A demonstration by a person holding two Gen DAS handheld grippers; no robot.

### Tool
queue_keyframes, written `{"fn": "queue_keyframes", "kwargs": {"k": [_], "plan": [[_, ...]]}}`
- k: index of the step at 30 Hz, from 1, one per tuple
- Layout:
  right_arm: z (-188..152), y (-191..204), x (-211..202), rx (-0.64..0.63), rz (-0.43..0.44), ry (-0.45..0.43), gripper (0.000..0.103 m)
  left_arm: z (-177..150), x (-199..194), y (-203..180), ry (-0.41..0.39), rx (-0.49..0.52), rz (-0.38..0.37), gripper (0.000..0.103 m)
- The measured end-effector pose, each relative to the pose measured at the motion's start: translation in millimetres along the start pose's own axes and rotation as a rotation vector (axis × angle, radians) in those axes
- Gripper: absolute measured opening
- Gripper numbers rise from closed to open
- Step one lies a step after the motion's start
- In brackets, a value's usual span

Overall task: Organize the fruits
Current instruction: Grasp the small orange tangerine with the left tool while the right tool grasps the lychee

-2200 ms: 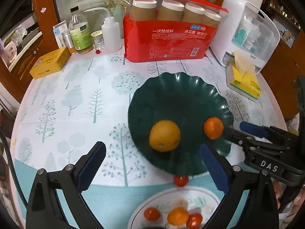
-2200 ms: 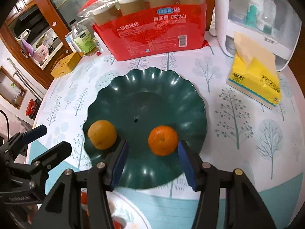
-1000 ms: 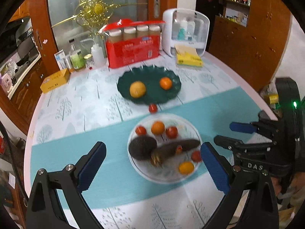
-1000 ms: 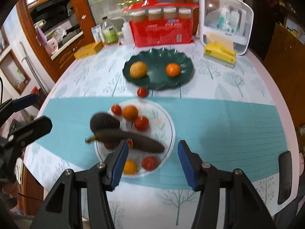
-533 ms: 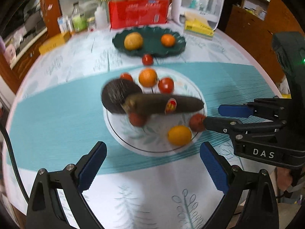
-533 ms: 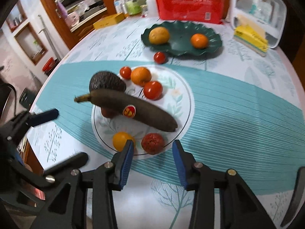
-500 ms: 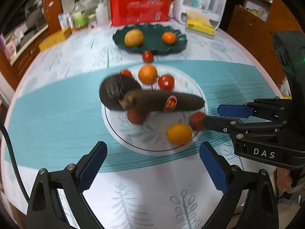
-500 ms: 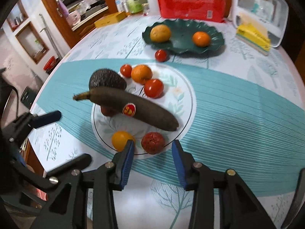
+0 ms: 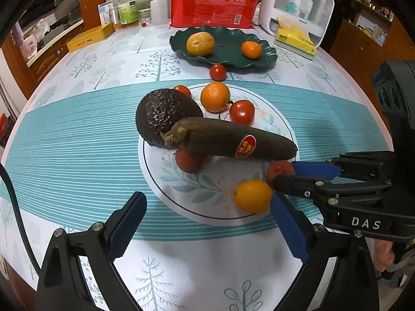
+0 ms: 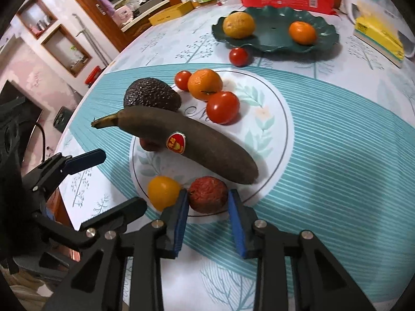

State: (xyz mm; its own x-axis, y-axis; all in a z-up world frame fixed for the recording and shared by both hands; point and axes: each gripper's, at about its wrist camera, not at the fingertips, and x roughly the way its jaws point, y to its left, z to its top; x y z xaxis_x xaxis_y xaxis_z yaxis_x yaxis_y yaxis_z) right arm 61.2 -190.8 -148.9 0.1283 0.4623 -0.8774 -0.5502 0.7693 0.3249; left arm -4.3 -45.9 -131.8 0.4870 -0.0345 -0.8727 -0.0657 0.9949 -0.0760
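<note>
A white plate (image 9: 181,202) holds a dark brown banana (image 9: 228,140), an avocado (image 9: 163,114), a mandarin (image 9: 215,97), tomatoes (image 9: 242,111), a small yellow fruit (image 9: 253,195) and a rough red fruit (image 10: 207,194). My right gripper (image 10: 207,197) stands at the plate's near rim, its jaws closing, and the blue pads touch the rough red fruit (image 9: 278,169) on both sides. My left gripper (image 9: 207,207) hangs open and wide over the plate's near edge with nothing in it. A dark green plate (image 9: 228,62) behind carries a yellowish orange (image 9: 200,43) and a mandarin (image 9: 251,49).
A loose cherry tomato (image 9: 217,72) lies between the two plates. At the table's back stand a red pack of paper cups (image 9: 212,7), bottles (image 9: 127,7), a white box (image 9: 298,5), yellow tissues (image 9: 295,41) and a yellow box (image 9: 88,37).
Both grippers have come down close to the white plate. The right gripper's jaws have narrowed around the rough red fruit. The left gripper has stayed wide open.
</note>
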Motion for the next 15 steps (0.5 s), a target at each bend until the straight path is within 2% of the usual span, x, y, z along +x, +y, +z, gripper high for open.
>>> {"fn": "queue_keyframes", "kwargs": {"k": [3,7,13,15], "plan": [[-1,2,1,-0.032,0.025,0.009,0.029,2,3,1,0.005,-0.013,-0.004,0.095],[-5,2,-7,-0.060,0.012,-0.003,0.029,3,9,-3,0.016,-0.014,-0.004,0.095],[-12,-17,-24,-0.016,0.000,-0.020,0.029,5,20,-18,0.036,0.012,-0.022,0.083],[-14,-22,-28,-0.002,-0.003,-0.024,0.029,4,24,-24,0.048,0.028,-0.031,0.076]]}}
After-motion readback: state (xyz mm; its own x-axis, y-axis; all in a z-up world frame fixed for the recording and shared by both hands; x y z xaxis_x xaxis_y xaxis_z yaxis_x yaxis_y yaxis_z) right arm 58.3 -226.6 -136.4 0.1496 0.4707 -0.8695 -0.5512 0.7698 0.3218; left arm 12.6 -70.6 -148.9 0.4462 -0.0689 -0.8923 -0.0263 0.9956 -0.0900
